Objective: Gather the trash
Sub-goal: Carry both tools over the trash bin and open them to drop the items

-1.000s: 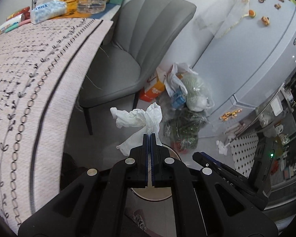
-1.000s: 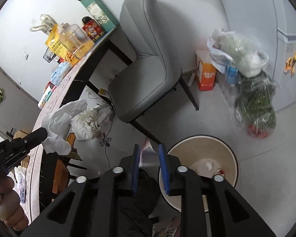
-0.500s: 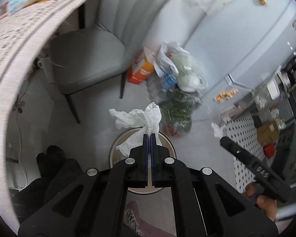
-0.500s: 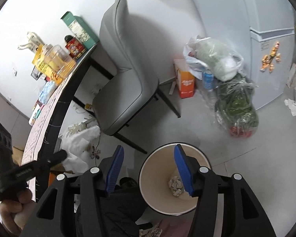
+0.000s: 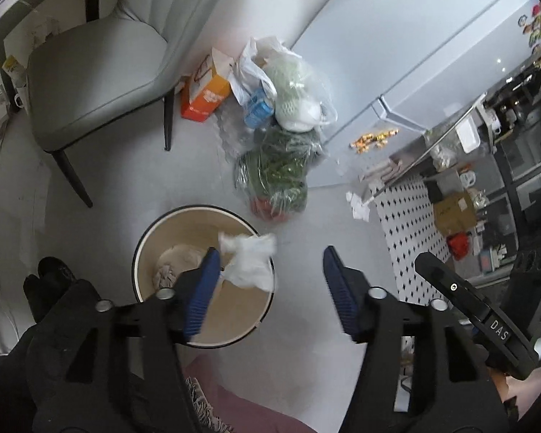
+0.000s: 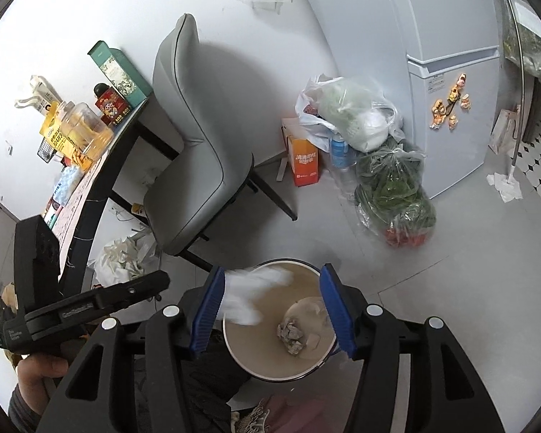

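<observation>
A round beige trash bin stands on the floor below both grippers. My left gripper hangs over its right rim with jaws opening wide. A white tissue hangs loose beside the left finger, not pinched. In the right wrist view my right gripper is above the bin, jaws opening, nothing pressed between them. The tissue shows there as a white blur over the bin's mouth. Crumpled paper lies at the bin's bottom. A hand holds the left gripper's black body.
A grey chair stands left of the bin, beside a table with boxes and a jar. An orange carton and plastic bags of greens lie against a pale fridge. A dark shoe is near the bin.
The left gripper dropped from beside the table to above the bin and opened, letting go of the white tissue. The right gripper opened and its paper scrap now lies in the bin.
</observation>
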Action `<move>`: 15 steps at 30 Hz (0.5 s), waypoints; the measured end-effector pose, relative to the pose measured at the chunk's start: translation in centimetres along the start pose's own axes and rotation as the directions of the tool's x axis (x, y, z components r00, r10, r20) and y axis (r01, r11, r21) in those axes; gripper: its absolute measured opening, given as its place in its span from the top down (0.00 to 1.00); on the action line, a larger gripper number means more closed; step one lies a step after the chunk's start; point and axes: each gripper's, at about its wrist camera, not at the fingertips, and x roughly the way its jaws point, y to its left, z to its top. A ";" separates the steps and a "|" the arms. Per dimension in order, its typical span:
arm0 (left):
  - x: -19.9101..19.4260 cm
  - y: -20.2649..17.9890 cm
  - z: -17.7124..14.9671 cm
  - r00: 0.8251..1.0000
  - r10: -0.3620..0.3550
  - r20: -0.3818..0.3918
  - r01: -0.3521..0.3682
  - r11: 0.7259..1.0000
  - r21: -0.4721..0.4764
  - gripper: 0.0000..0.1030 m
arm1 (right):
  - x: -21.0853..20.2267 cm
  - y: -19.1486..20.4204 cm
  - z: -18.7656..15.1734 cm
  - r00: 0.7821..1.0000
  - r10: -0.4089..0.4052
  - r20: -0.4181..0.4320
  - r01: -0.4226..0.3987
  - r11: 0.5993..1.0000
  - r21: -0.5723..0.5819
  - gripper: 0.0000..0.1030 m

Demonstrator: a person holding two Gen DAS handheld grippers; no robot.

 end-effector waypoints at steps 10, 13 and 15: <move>-8.1 2.1 0.8 0.970 0.154 0.187 -0.153 0.988 -0.020 0.10 | 0.7 4.6 -0.1 1.000 0.027 0.003 -0.026 0.998 -0.059 0.22; -11.2 2.6 0.9 0.954 0.172 0.246 -0.168 0.985 -0.037 0.06 | 0.4 7.2 0.3 0.999 0.038 0.011 -0.037 0.994 -0.104 0.17; -13.5 3.0 0.7 0.939 0.181 0.292 -0.176 0.983 -0.043 0.06 | -0.3 8.9 0.2 0.998 0.048 0.033 -0.044 0.991 -0.129 0.12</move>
